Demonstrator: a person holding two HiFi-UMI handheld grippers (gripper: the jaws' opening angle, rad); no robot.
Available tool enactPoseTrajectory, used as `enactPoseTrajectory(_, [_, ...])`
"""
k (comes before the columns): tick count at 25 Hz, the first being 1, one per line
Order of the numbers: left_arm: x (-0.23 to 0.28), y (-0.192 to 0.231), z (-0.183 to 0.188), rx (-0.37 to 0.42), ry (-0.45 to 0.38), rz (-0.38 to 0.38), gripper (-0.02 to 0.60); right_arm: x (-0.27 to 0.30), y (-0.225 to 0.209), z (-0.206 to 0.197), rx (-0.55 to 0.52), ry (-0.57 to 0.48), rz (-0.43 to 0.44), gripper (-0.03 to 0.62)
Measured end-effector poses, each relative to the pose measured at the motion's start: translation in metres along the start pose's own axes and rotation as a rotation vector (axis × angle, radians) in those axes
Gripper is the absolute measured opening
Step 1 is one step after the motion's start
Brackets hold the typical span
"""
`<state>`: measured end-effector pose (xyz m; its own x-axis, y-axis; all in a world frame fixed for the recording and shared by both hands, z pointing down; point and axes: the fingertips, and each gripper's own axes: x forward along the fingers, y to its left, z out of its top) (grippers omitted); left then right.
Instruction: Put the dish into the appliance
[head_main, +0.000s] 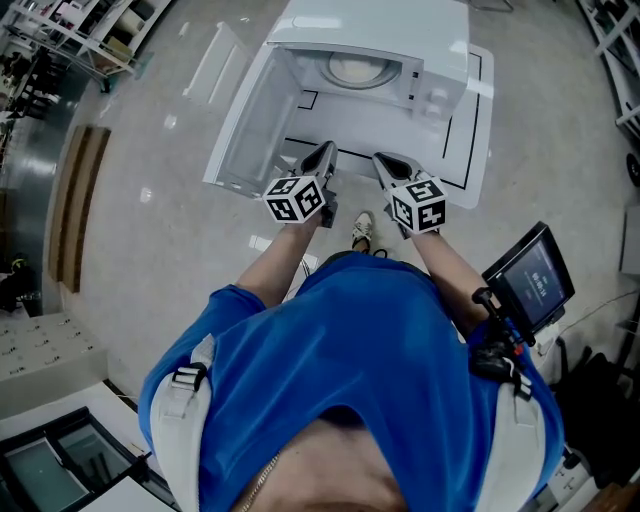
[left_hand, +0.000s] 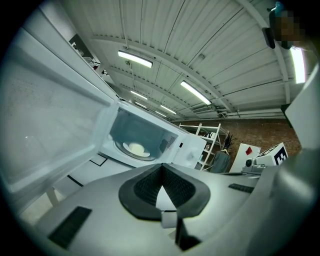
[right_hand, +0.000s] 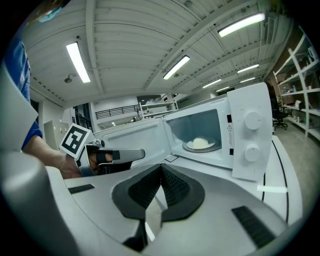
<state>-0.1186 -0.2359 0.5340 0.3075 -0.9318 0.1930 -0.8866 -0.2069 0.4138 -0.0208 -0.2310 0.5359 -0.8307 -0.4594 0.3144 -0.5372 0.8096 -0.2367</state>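
A white microwave (head_main: 400, 50) stands on a white table with its door (head_main: 255, 115) swung open to the left. On its turntable sits a pale dish (head_main: 352, 68), also seen in the left gripper view (left_hand: 136, 148) and the right gripper view (right_hand: 200, 143). Both grippers hover side by side in front of the open cavity, well short of it. My left gripper (head_main: 325, 150) has its jaws shut with nothing between them, tips pointing at the oven (left_hand: 161, 167). My right gripper (head_main: 385, 160) is likewise shut and empty (right_hand: 161, 167), with the left gripper (right_hand: 117, 156) to its left.
The table (head_main: 478, 120) carries black tape outlines. A screen on a stand (head_main: 530, 280) is at the person's right. A wooden board (head_main: 75, 200) lies on the floor at the left. Shelving (right_hand: 300, 85) stands beyond the microwave's right side.
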Motion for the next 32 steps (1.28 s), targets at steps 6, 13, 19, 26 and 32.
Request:
enactPoseTrajectory(6, [-0.017,-0.01,0.009,0.002,-0.047,0.0,0.008,-0.01,0.009,0.005,-0.011,-0.014,0.005,0.002])
enactPoseTrajectory(13, [-0.051,-0.01,0.009,0.03,-0.065,0.048,0.008,-0.014,0.035,0.005,-0.014,-0.031,0.051,0.002])
enactPoseTrajectory(19, [-0.1,0.016,0.009,0.089,-0.079,0.139,0.008,-0.001,0.065,-0.002,-0.015,-0.028,0.104,0.002])
enactPoseTrajectory(26, [-0.167,0.056,0.012,0.107,-0.104,0.256,0.008,0.016,0.095,0.001,-0.034,-0.014,0.146,0.002])
enactPoseTrajectory(32, [-0.223,0.102,0.021,0.128,-0.107,0.327,0.008,0.037,0.13,-0.002,-0.016,0.0,0.159,0.002])
